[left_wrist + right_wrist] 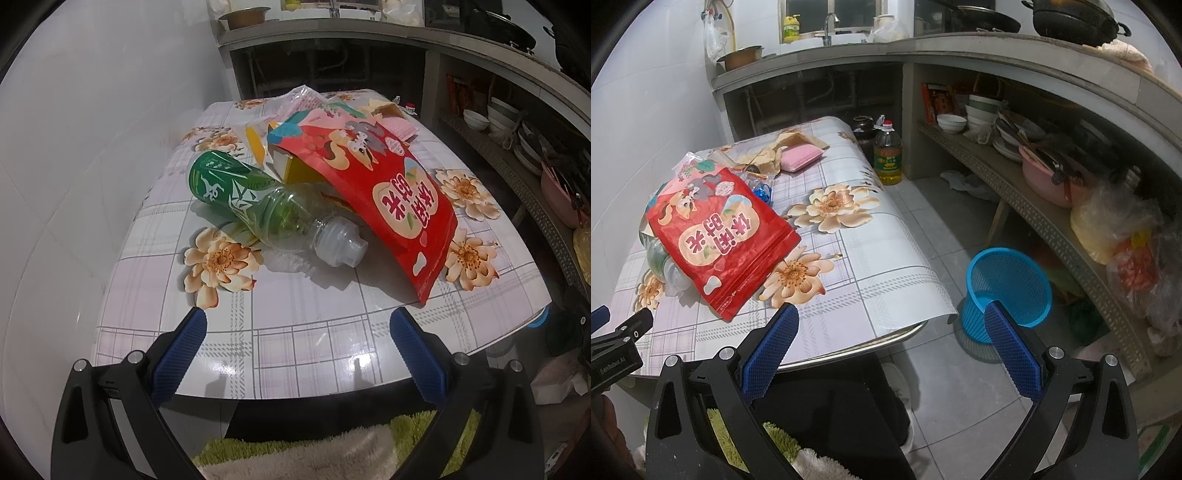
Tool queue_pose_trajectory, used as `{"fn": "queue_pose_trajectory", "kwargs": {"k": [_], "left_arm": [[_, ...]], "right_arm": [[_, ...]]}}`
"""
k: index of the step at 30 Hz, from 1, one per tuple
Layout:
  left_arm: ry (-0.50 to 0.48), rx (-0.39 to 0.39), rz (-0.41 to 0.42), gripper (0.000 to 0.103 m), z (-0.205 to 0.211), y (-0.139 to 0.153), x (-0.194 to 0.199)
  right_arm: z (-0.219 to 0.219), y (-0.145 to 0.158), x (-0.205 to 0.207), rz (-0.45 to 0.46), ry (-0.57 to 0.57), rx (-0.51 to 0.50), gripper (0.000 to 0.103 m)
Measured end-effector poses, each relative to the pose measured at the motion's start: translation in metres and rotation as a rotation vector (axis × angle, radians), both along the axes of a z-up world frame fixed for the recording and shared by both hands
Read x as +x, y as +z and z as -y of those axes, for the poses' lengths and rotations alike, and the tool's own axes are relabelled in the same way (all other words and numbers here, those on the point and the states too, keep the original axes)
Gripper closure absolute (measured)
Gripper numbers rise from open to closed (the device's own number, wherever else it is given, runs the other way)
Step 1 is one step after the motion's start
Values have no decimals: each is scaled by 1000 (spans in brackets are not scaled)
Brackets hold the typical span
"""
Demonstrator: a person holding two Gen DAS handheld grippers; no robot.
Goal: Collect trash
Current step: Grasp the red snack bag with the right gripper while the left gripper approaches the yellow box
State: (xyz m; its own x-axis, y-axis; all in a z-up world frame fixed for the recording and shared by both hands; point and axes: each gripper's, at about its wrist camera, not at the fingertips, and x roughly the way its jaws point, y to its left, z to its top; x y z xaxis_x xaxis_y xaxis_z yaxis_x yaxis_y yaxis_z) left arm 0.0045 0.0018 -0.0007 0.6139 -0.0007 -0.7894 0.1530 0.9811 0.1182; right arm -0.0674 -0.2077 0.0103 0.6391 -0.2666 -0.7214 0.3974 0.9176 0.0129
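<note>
Both grippers gape empty, the left gripper (297, 321) facing the green bottle (255, 203), while only the right gripper (892, 317) view shows the blue basket (1010, 291).

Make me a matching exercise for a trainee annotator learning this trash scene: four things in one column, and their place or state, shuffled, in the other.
Things:
1. green-label bottle
2. red snack bag
3. blue basket
4. pink sponge

Places or states:
A. stands on the floor beside the table
B. lies on its side, without a cap
C. near the table's far end
D. lies over the bottle's neck end

Pairs: 1-B, 2-D, 3-A, 4-C
</note>
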Motion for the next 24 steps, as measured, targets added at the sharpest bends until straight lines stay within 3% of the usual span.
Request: {"fn": "queue_pose_trajectory", "kwargs": {"k": [5, 11, 18, 24], "left_arm": [[20, -15, 29, 6, -13, 5, 9], [109, -15, 69, 6, -48, 12, 30], [220, -22, 93, 6, -86, 14, 53], [200, -45, 116, 6, -100, 11, 65]], "right_arm": [[-21, 5, 4, 72, 72, -48, 6], [-84, 5, 27, 172, 300, -208, 6], [-150, -20, 67, 116, 488, -384, 7], [-177, -50, 87, 29, 561, -555, 11]]}}
